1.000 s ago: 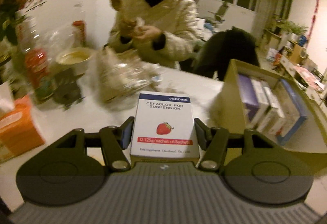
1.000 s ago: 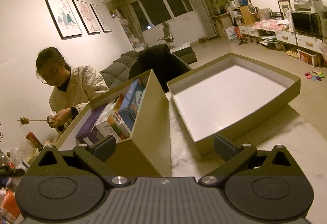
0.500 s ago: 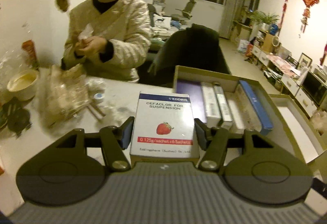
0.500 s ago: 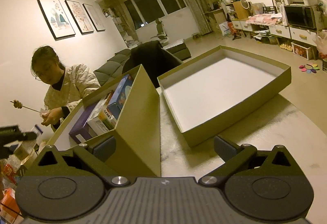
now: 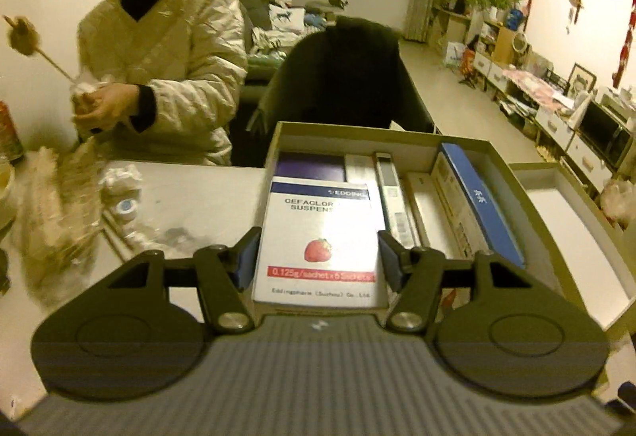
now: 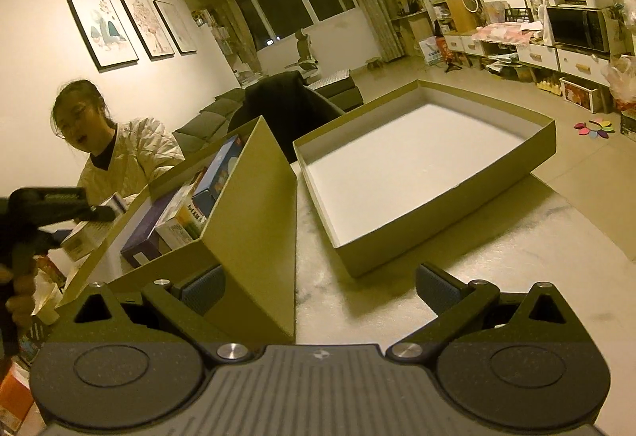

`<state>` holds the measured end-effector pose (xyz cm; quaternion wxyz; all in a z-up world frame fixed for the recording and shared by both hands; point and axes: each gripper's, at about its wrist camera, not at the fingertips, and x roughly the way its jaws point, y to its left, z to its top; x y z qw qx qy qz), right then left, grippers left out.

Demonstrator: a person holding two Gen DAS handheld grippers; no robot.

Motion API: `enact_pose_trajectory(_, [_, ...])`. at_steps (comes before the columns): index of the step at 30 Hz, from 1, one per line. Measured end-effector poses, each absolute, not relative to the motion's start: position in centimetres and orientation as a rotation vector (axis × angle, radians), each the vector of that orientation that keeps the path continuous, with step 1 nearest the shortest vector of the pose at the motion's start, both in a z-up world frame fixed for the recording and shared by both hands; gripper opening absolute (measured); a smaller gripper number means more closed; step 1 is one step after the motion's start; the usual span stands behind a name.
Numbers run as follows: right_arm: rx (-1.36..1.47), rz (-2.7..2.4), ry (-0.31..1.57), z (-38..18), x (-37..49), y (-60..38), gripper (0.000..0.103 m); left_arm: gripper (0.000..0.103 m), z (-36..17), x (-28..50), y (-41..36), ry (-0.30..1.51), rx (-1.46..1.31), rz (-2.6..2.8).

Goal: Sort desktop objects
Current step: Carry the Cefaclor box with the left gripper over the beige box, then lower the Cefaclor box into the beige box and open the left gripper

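My left gripper (image 5: 314, 261) is shut on a white medicine box (image 5: 318, 237) with a strawberry and a red stripe, pads pressing both its sides. It hangs over the left part of the open olive box (image 5: 397, 136), where a purple box (image 5: 310, 165), white cartons and a blue box (image 5: 481, 205) stand in a row. In the right wrist view the left gripper (image 6: 59, 205) shows at the far left, above the olive box (image 6: 254, 237). My right gripper (image 6: 318, 283) stands open, with that box's near corner between its fingers and untouched.
The olive lid (image 6: 437, 205) lies white side up to the right of the box. Across the table sits a person (image 5: 159, 58) holding a skewer. A plastic bag of food (image 5: 55, 205) and wrappers lie at the left. A black chair (image 5: 346, 78) stands behind the box.
My left gripper has carried the medicine box to the right, from over the bare table to over the olive box. The right gripper has stayed where it was.
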<state>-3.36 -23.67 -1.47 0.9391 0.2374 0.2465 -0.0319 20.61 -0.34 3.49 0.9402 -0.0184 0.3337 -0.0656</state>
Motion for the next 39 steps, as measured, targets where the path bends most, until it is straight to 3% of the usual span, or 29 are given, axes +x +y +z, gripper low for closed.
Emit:
enact_pose_trajectory(17, [0.484, -0.07, 0.529, -1.7, -2.3, -23.7, 0.102, 0.059, 1.8, 28.0, -3.0, 0.814, 0.0, -0.124])
enact_pose_trajectory(34, [0.483, -0.064, 0.549, -2.1, -2.0, -23.5, 0.102, 0.059, 1.8, 31.0, -3.7, 0.822, 0.054, -0.077])
enact_pose_trajectory(37, [0.481, -0.061, 0.546, -1.9, -2.1, -23.3, 0.102, 0.067, 1.9, 31.0, -3.6, 0.826, 0.058, -0.078])
enact_pose_trajectory(39, [0.478, -0.06, 0.543, -1.7, -2.3, -23.2, 0.102, 0.079, 2.0, 30.8, -3.7, 0.842, 0.057, -0.099])
